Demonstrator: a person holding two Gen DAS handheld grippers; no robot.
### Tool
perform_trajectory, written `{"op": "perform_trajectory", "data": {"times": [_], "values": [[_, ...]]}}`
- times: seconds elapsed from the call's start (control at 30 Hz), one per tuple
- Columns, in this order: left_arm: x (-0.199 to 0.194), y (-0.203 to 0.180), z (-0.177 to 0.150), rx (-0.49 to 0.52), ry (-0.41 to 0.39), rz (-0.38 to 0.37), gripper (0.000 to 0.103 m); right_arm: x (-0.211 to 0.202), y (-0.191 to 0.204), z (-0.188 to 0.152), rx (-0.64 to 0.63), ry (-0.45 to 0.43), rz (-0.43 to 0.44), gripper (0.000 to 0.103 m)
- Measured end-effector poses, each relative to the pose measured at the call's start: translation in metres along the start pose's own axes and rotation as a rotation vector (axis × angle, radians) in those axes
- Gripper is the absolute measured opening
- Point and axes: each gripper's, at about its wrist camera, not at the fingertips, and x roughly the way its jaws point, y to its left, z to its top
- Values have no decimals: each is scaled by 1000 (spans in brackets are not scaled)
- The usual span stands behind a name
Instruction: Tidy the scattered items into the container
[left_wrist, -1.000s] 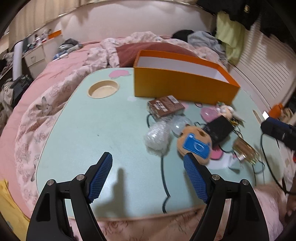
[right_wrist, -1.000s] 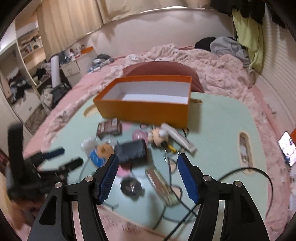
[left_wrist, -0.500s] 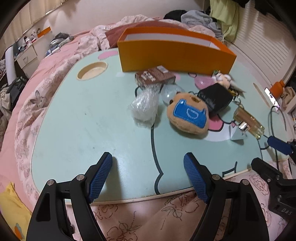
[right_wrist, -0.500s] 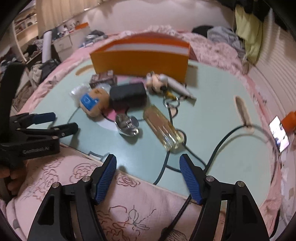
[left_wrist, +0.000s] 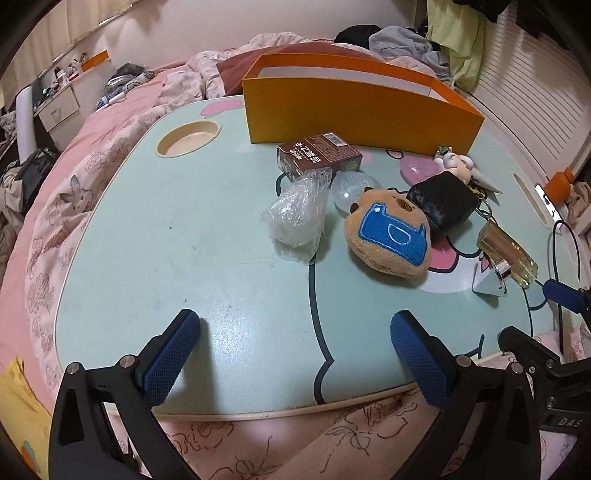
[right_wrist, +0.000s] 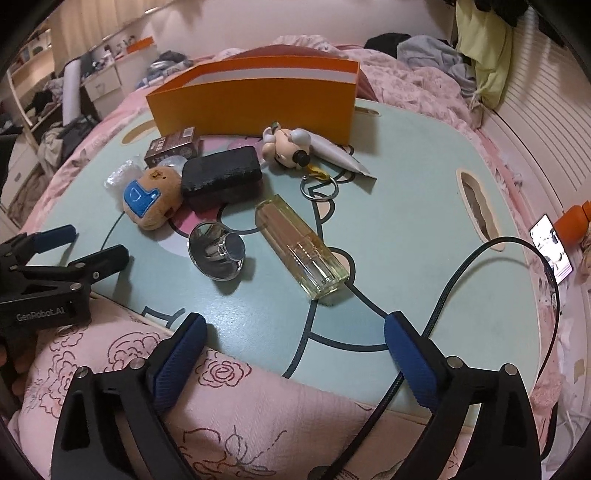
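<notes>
Both grippers, left and right, jaws apart, empty. Best start: plush at one o'clock, squeezed gently, lifted to orange box at twelve.

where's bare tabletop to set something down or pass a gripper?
Free: the wide stretch between the cup recess, plastic bag and left gripper; also right of the perfume bottle, toward the handle slot, though a black cable crosses it. Crowded: the pile before the orange box.

A mint-green worktop rests on a pink floral bed. At three o'clock, a lit phone lies beside a black cable.
</notes>
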Motion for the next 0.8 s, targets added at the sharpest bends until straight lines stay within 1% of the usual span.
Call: {"op": "perform_trajectory", "data": {"times": [0.33,0.8], "values": [[0,0,0,2,4,0,103,3,-1,1,5,13,-11,102],[0,0,1,2,6,0,103,4,-1,1,7,14,-12,102]]}}
